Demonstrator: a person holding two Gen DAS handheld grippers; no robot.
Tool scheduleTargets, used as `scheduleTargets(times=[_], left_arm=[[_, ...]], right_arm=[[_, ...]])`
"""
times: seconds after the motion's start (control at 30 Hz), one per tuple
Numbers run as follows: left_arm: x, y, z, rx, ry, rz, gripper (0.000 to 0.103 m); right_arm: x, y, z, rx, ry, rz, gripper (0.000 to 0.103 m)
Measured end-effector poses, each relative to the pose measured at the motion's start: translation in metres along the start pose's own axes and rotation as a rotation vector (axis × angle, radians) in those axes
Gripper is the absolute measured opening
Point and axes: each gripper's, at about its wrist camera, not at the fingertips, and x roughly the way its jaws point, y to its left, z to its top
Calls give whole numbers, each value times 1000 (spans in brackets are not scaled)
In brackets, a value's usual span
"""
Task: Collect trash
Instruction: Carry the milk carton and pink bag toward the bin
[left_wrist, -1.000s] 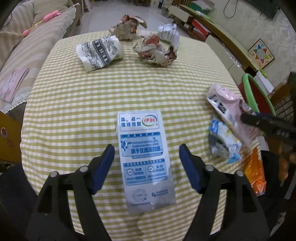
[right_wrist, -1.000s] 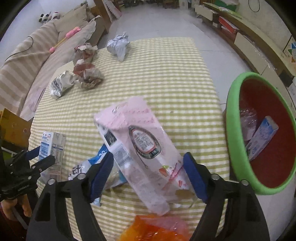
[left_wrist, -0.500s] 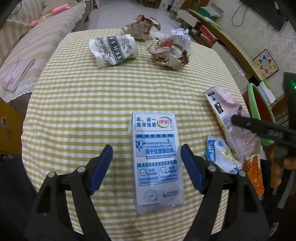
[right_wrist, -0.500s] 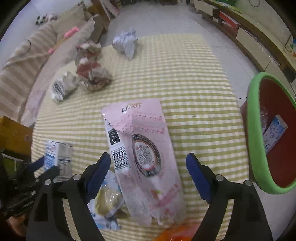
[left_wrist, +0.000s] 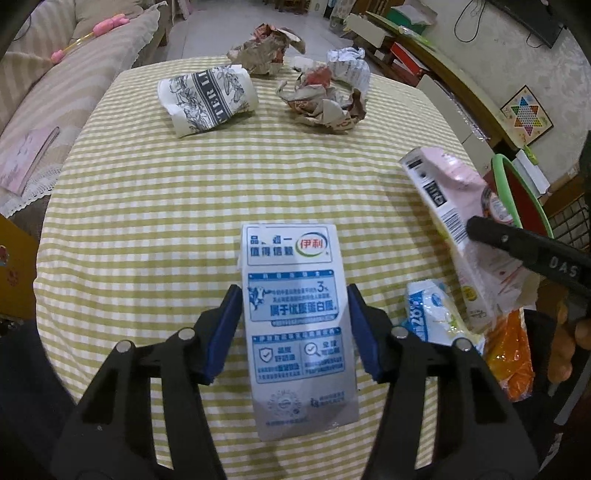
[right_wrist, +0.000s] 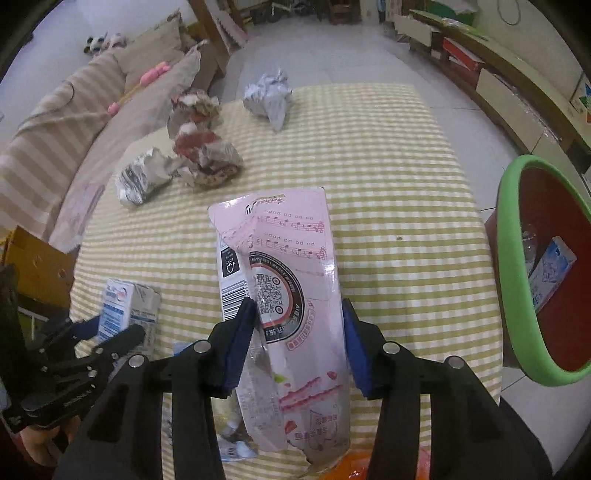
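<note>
Both tongs closing on cartons

The left gripper (left_wrist: 293, 325) has just narrowed onto the blue milk carton (left_wrist: 295, 310); the right gripper (right_wrist: 299, 347) likewise clamps the pink carton (right_wrist: 291, 295), pads touching its sides.

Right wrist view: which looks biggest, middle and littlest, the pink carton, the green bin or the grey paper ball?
1. Pink carton, though nearest the camera.
2. Green bin, partly cut off.
3. Grey paper ball, farthest.

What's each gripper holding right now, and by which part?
Left gripper has just closed on the white-and-blue milk carton, across its side edges. Right gripper has just closed on the pink carton, mid-body.
</note>
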Motion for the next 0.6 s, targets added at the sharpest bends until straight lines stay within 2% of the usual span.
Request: scheduleTargets(times=[0.13,0.4,0.6], left_arm=[[-9,1,3,-4,-28,4,55],[-20,-1,6,3,-53,1,55],[-34,-14,10,31,-86,0,55]], right_arm=[[-17,4,0,22,-59,5,45],[-33,17,-6,56,-97,56,45],[-55,10,-7,91,-155,73,45]])
